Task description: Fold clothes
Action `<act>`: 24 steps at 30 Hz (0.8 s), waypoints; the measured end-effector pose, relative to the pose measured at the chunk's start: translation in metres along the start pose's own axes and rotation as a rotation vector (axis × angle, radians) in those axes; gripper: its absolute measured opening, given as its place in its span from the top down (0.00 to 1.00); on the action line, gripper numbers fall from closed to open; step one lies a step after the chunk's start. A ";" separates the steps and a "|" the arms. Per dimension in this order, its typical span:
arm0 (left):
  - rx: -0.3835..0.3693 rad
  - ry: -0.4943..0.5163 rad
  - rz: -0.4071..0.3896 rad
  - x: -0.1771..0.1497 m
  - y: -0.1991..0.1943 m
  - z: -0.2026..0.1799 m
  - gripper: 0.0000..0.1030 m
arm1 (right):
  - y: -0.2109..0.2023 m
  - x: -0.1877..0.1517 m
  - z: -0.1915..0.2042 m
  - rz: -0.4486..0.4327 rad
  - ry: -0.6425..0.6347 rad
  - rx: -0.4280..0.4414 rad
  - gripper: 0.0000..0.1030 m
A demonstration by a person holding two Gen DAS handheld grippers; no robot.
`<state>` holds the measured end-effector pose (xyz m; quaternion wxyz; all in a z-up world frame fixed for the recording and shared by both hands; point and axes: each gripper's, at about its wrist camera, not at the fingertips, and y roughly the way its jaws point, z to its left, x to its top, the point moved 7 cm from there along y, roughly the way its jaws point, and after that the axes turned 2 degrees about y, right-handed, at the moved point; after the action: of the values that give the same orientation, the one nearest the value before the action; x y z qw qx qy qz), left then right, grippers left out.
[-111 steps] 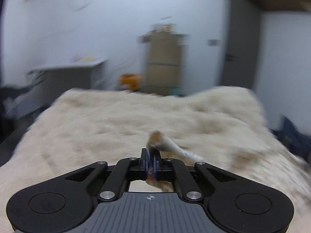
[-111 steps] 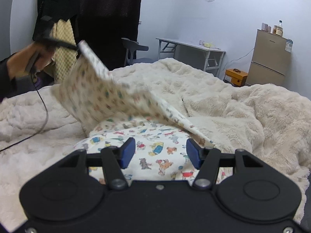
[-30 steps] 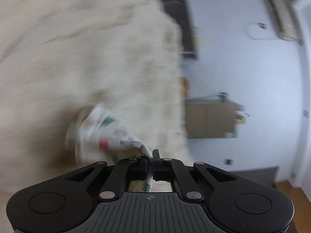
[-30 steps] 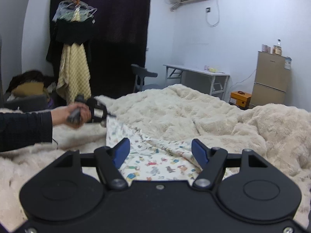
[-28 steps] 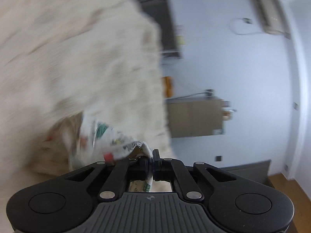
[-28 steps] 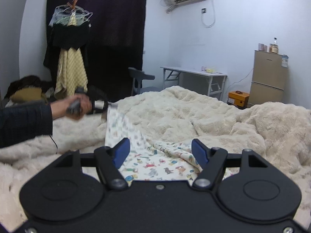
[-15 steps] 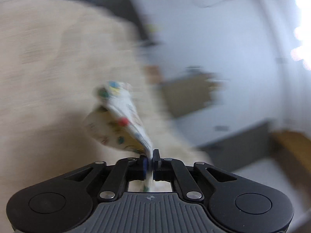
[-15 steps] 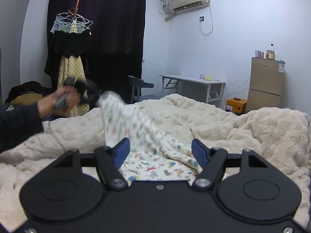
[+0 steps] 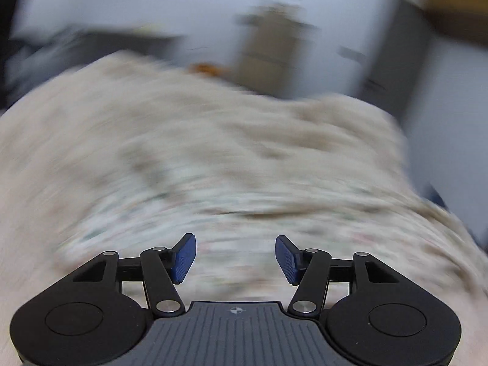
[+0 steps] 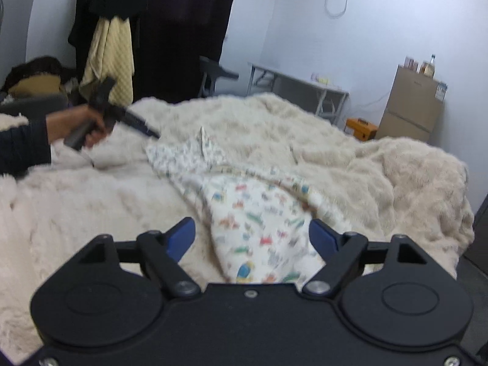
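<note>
A white garment with a small colourful print (image 10: pixel 259 219) lies crumpled on the cream fluffy blanket (image 10: pixel 91 201), one end stretched toward the far left. My right gripper (image 10: pixel 252 238) is open just above its near end, nothing between the blue pads. In the right wrist view a hand holds my left gripper (image 10: pixel 143 126) at the left, beside the garment's far end. The left wrist view is heavily blurred: my left gripper (image 9: pixel 235 257) stands open and empty over the smeared printed fabric (image 9: pixel 213 213).
A dark curtain and hanging clothes (image 10: pixel 109 39) stand behind the bed at the left. A chair (image 10: pixel 213 74), a folding table (image 10: pixel 299 87), an orange box (image 10: pixel 361 128) and a brown cabinet (image 10: pixel 414 103) line the far wall. The bed edge drops off at right.
My left gripper has opened and let go of the garment, which dropped from its raised position onto the blanket. The left camera swung round. The right gripper stayed open.
</note>
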<state>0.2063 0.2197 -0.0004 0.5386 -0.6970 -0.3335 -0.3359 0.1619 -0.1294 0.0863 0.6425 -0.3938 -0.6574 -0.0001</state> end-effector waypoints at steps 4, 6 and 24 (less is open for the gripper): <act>-0.035 0.150 0.055 -0.015 0.004 -0.040 0.42 | 0.018 0.004 -0.005 0.018 -0.032 -0.015 0.24; -0.031 0.037 0.092 -0.017 0.015 -0.016 0.42 | 0.027 0.006 -0.008 0.027 -0.048 -0.023 0.25; -0.102 -1.032 0.096 0.034 0.142 0.179 1.00 | 0.134 0.073 -0.118 0.069 0.162 0.158 1.00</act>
<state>0.3622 0.3697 -0.0817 0.2843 -0.8117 -0.5066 0.0605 0.3405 -0.0585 0.1006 0.7223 -0.3631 -0.5871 0.0421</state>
